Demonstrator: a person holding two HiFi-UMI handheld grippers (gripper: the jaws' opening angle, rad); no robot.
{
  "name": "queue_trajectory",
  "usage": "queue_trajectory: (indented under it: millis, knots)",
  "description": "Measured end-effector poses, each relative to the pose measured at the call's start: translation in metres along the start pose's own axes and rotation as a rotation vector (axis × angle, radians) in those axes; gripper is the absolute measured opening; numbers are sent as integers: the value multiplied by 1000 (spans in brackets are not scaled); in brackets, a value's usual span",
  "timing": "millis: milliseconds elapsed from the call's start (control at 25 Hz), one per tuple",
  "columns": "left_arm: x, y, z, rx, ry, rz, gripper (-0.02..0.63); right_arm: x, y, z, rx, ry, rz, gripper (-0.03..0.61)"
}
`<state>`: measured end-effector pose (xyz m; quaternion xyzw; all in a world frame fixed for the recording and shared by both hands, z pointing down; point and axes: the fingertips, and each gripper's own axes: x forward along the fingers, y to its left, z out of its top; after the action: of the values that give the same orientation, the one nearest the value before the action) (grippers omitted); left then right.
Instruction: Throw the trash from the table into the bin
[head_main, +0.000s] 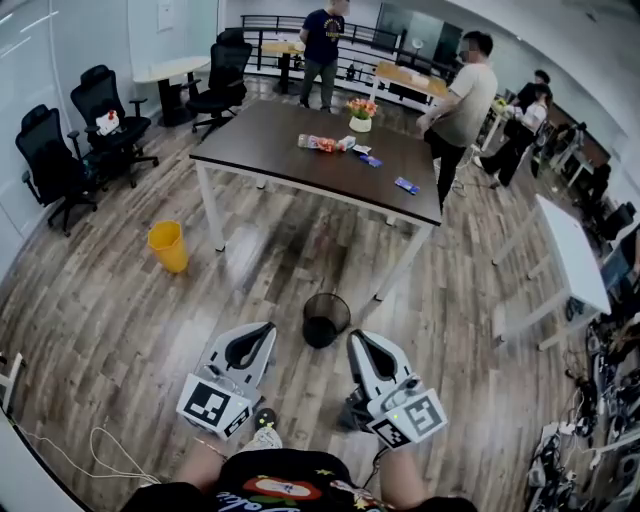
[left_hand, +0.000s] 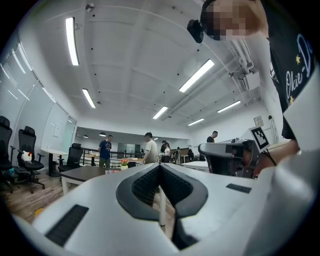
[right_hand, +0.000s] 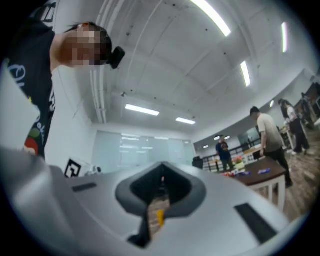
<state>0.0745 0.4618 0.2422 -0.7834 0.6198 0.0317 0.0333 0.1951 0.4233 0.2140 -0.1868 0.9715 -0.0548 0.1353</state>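
Note:
The dark brown table (head_main: 270, 140) stands ahead on white legs. On it lie a colourful snack packet (head_main: 325, 143), two blue wrappers (head_main: 371, 159) (head_main: 406, 185) and a small flower pot (head_main: 361, 117). A black mesh bin (head_main: 326, 319) sits on the wooden floor in front of the table, just beyond my two grippers. My left gripper (head_main: 268, 328) and right gripper (head_main: 356, 338) are held low and side by side, both shut with nothing in them. In the left gripper view the left gripper (left_hand: 160, 166) points toward the table (left_hand: 85, 172). The right gripper (right_hand: 162, 165) tilts slightly upward.
A yellow bin (head_main: 168, 246) stands on the floor at the left. Black office chairs (head_main: 110, 120) line the left side. One person (head_main: 465, 95) stands at the table's far right corner, another (head_main: 322, 45) behind it. A white table (head_main: 570, 250) is at the right.

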Motion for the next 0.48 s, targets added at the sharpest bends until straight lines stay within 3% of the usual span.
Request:
queue_trajectory:
  millis: [480]
  knots:
    - [42, 139, -7, 31, 9, 25, 6, 137, -43, -37, 20, 15, -45, 5]
